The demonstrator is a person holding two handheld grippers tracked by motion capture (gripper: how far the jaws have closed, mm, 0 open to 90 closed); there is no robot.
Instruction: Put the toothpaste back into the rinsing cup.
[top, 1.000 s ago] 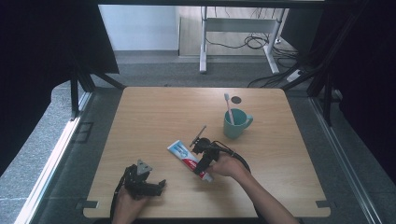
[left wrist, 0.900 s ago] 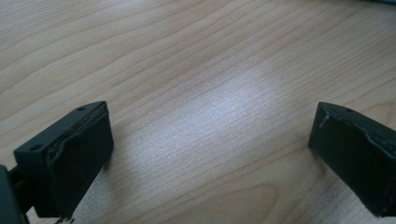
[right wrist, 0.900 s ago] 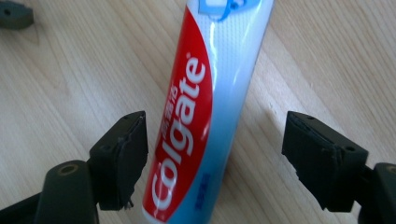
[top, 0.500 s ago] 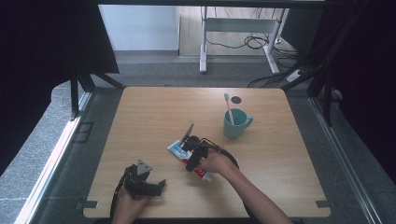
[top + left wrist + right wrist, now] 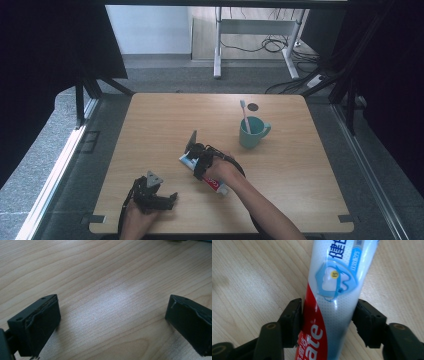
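Observation:
A red, white and blue toothpaste tube (image 5: pixel 332 290) lies flat on the wooden table (image 5: pixel 150 125), just left of its middle (image 5: pixel 186 160). My right gripper (image 5: pixel 197 161) is down over the tube. In the right gripper view its jaws (image 5: pixel 328 312) have just been closing, and both pads now touch the tube's sides. My left gripper (image 5: pixel 167 199) rests on the table near the front left edge. Its jaws (image 5: pixel 112 317) stand wide apart over bare wood with nothing between them.
A teal mug (image 5: pixel 252 132) with a toothbrush (image 5: pixel 244 117) standing in it sits to the right of the tube. A small dark round spot (image 5: pixel 253 106) marks the tabletop behind the mug. The table's front edge runs close to both hands.
My right gripper has slid left along the toothpaste tube and its jaws have come in against the tube's sides. The left gripper has stayed put.

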